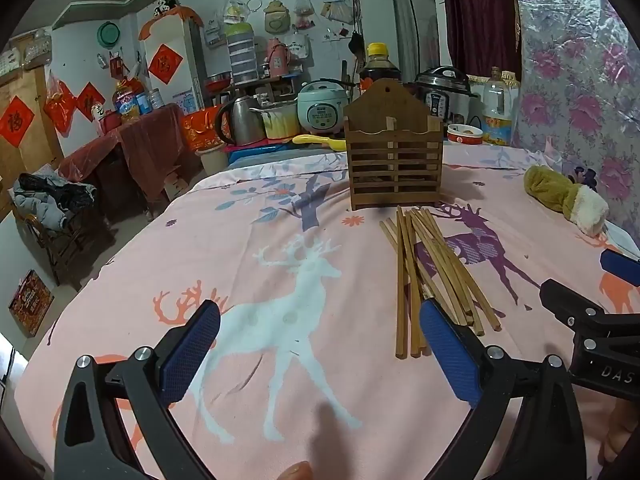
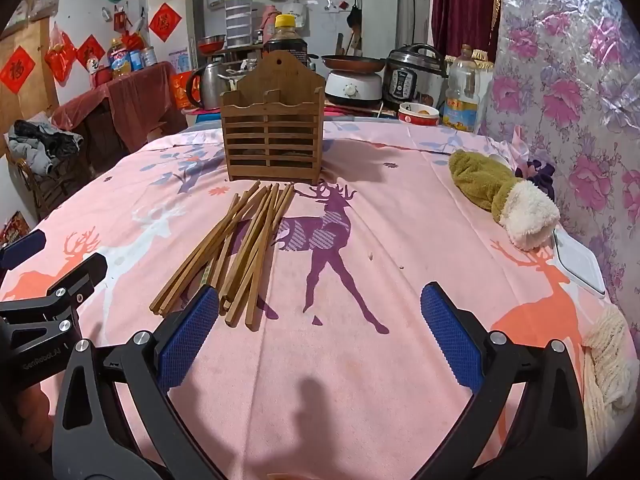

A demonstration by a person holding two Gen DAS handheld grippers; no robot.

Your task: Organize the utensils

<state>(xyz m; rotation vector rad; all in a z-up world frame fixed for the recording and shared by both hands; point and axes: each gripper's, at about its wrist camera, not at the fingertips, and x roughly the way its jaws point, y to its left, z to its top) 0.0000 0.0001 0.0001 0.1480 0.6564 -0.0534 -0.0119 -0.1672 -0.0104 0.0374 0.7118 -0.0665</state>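
A loose pile of wooden chopsticks (image 1: 432, 276) (image 2: 236, 252) lies on the pink deer-print cloth (image 1: 280, 280) (image 2: 360, 360). Behind the pile stands a slatted wooden utensil holder (image 1: 394, 152) (image 2: 274, 128), upright, with its two compartments showing nothing inside. My left gripper (image 1: 320, 344) hovers open over the cloth, its right pad near the pile's near ends. My right gripper (image 2: 320, 332) is open too, its left pad beside the pile's near ends. Nothing sits between either pair of fingers. Each gripper shows at the edge of the other's view.
A green and white plush sock (image 1: 568, 196) (image 2: 504, 192) lies at the right. A white flat box (image 2: 580, 264) and cream yarn (image 2: 612, 360) sit at the right edge. Behind the table stand a kettle (image 1: 240, 120), cookers (image 2: 412, 76), bottles (image 2: 462, 92) and a bowl (image 2: 418, 114).
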